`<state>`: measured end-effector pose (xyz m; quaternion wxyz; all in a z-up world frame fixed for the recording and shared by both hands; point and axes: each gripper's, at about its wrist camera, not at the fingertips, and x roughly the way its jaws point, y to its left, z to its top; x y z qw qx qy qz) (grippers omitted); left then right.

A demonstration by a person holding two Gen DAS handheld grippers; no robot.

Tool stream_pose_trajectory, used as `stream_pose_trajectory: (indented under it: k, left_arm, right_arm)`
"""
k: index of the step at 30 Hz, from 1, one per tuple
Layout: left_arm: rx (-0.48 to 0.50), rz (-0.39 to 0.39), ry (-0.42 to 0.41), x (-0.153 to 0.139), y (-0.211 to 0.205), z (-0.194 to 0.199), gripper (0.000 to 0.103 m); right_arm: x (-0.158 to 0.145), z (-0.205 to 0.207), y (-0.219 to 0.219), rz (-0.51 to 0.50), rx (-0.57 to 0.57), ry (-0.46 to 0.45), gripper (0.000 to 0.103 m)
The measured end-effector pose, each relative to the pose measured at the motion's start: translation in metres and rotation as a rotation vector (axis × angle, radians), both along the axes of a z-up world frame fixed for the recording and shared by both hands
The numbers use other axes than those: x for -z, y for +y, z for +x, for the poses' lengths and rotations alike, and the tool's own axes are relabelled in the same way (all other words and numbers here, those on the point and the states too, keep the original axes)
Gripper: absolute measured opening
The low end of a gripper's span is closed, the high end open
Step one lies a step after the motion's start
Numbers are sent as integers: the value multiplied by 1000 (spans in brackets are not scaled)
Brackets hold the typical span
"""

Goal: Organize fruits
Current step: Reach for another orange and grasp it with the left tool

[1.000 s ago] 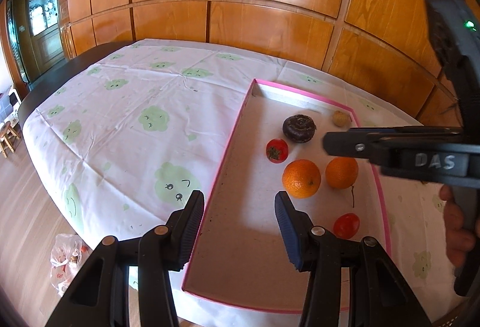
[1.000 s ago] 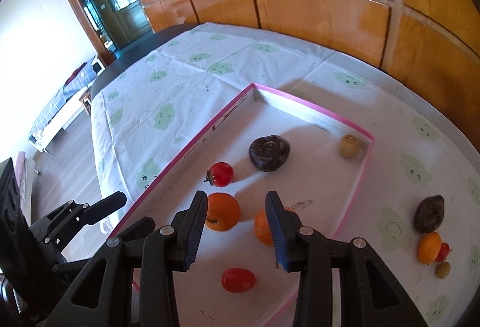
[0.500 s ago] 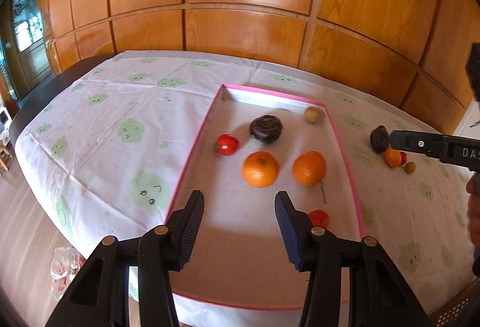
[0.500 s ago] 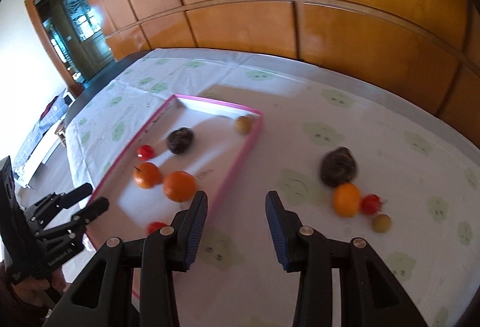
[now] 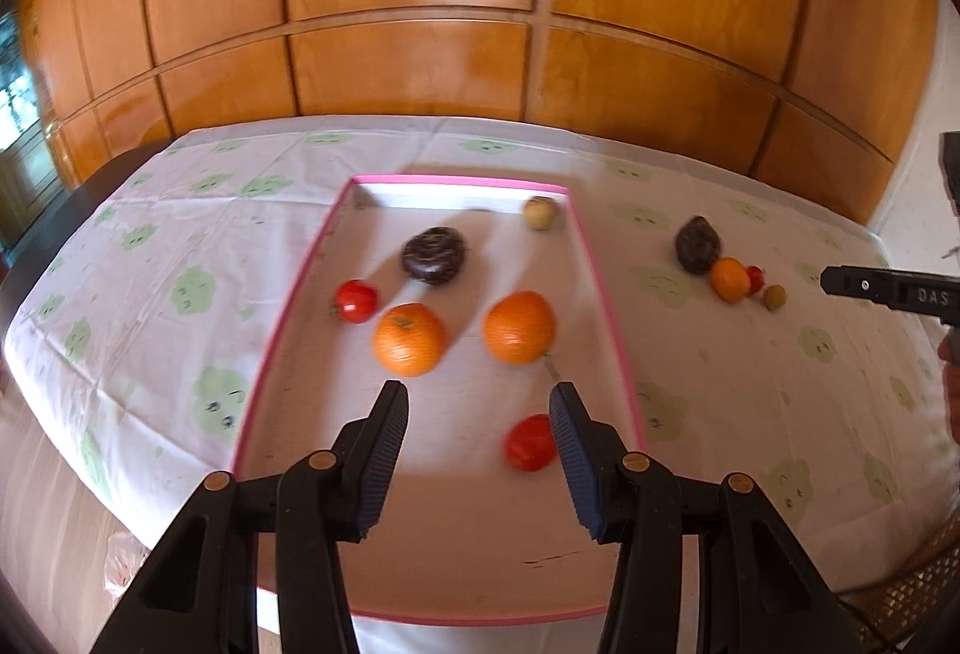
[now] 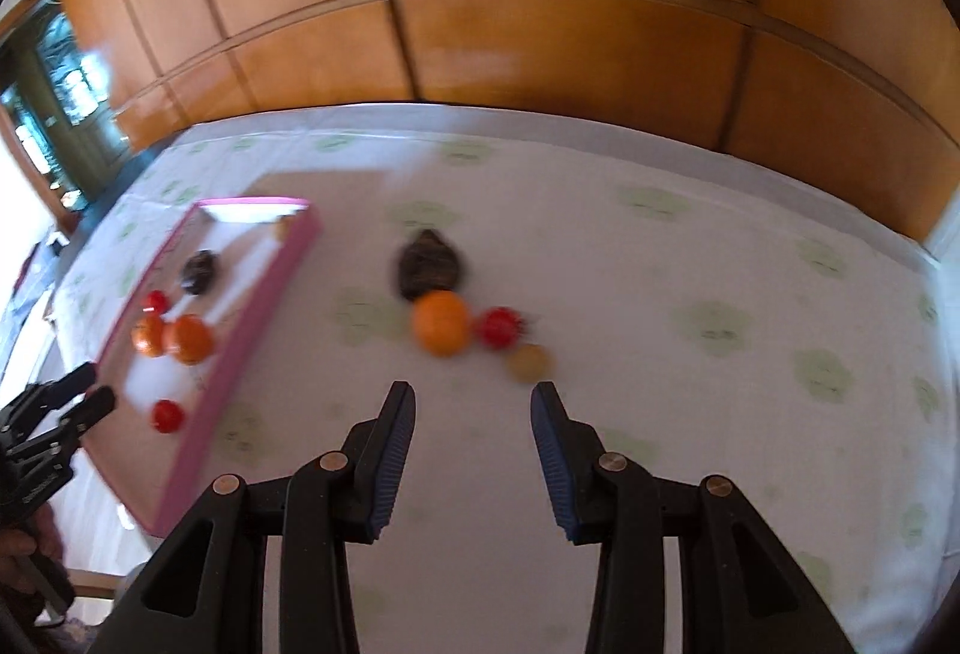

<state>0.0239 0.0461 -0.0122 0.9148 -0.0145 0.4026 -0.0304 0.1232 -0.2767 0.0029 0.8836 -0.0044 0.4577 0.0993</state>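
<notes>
A pink-rimmed tray [image 5: 606,306] [image 6: 288,258] holds two oranges [image 5: 410,339] [image 5: 519,327], a red tomato [image 5: 356,300], a red fruit [image 5: 528,443], a dark round fruit [image 5: 433,254] and a small tan fruit [image 5: 539,212]. My left gripper [image 5: 478,402] hovers open over the tray's near half, nothing between its fingers. On the cloth right of the tray sit a dark fruit [image 6: 427,267] [image 5: 696,244], an orange [image 6: 441,323] [image 5: 730,279], a small red fruit [image 6: 498,325] and a small tan fruit [image 6: 528,361]. My right gripper [image 6: 473,402] stands open just short of that cluster, empty.
A white tablecloth with green cloud prints [image 6: 714,324] covers the table. A wood-panelled wall [image 5: 420,54] runs along the far edge. The right gripper's fingers [image 5: 888,291] reach in from the right edge of the left wrist view. A doorway [image 6: 54,114] lies at far left.
My right gripper swung away from over the tray to the right, and now faces the loose fruit cluster on the cloth. My left gripper drifted right and now sits centred over the tray.
</notes>
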Motion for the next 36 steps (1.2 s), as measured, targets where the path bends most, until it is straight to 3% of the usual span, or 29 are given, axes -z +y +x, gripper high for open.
stream_pose_trajectory:
  k: [5,7,11,24,28,30,36]
  left_arm:
    - [59,8,6,-3,-25,5,55]
    - [82,11,8,-4,-35,7,55]
    - [120,8,21,-4,-53,13,55]
    - [248,-96,98,4,-125,66,55]
    - [273,-135,127,10,-148,91,50]
    - [276,-160,141,14,-157,104,45]
    - [210,-228,214,34,-170,142,45]
  right_arm:
    - [7,9,-47,33,143,10,41]
    - [15,14,-65,58,221,60,40]
    - [17,17,-83,92,291,84,40]
    - [10,15,-90,166,318,76,40]
    - [9,14,-89,169,314,71,41]
    - [9,15,-88,170,312,71,41]
    - [11,18,-84,160,294,81,41]
